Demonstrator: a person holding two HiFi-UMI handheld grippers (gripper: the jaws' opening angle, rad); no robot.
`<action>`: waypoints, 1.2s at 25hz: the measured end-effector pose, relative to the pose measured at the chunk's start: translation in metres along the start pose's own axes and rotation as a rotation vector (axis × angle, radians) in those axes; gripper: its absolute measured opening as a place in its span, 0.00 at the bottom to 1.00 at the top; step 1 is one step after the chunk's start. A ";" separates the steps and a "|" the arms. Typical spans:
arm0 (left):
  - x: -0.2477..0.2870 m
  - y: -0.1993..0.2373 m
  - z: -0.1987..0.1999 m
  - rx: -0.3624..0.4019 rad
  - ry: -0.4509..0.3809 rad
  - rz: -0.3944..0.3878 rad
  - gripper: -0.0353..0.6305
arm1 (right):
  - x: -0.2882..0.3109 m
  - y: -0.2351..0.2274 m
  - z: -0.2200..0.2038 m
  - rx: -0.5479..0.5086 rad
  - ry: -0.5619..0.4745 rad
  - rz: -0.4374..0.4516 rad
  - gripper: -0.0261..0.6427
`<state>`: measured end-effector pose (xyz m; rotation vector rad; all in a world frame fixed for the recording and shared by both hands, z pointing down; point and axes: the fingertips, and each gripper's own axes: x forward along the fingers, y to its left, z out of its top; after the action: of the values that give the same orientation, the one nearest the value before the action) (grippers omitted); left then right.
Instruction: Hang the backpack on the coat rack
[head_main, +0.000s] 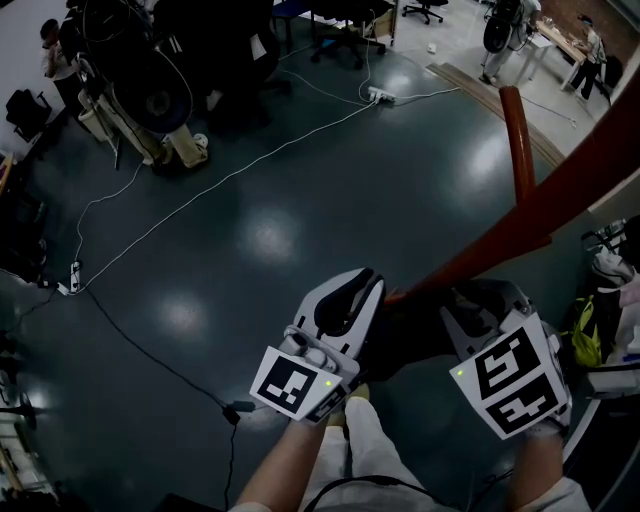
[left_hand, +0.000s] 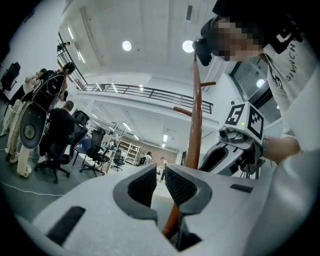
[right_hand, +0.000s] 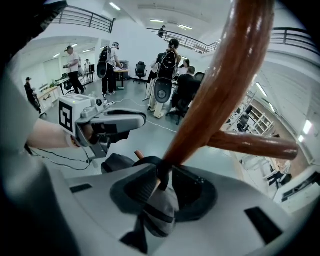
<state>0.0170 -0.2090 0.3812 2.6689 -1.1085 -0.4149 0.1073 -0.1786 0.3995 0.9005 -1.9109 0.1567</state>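
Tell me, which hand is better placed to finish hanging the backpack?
Probably the right: the backpack strap sits between the right gripper's jaws beside the coat rack; the left gripper holds nothing.

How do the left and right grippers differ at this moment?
Jaws: the left gripper has them nearly together and empty; the right gripper has them wider, with the backpack strap between. Pose: the left gripper points about level past the rack; the right gripper tilts down beside it. Both sit close to the rack.
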 end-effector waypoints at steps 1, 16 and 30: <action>-0.001 0.000 0.000 -0.001 0.000 0.001 0.14 | 0.000 0.000 -0.001 -0.008 0.010 0.007 0.15; -0.001 0.006 0.002 0.002 -0.001 0.017 0.14 | -0.021 -0.008 0.011 -0.104 0.052 0.039 0.21; 0.004 -0.022 0.010 0.002 -0.001 -0.034 0.14 | -0.038 -0.005 0.013 -0.084 -0.086 -0.044 0.21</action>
<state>0.0304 -0.1975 0.3649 2.6930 -1.0655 -0.4216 0.1103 -0.1678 0.3603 0.9048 -1.9600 0.0113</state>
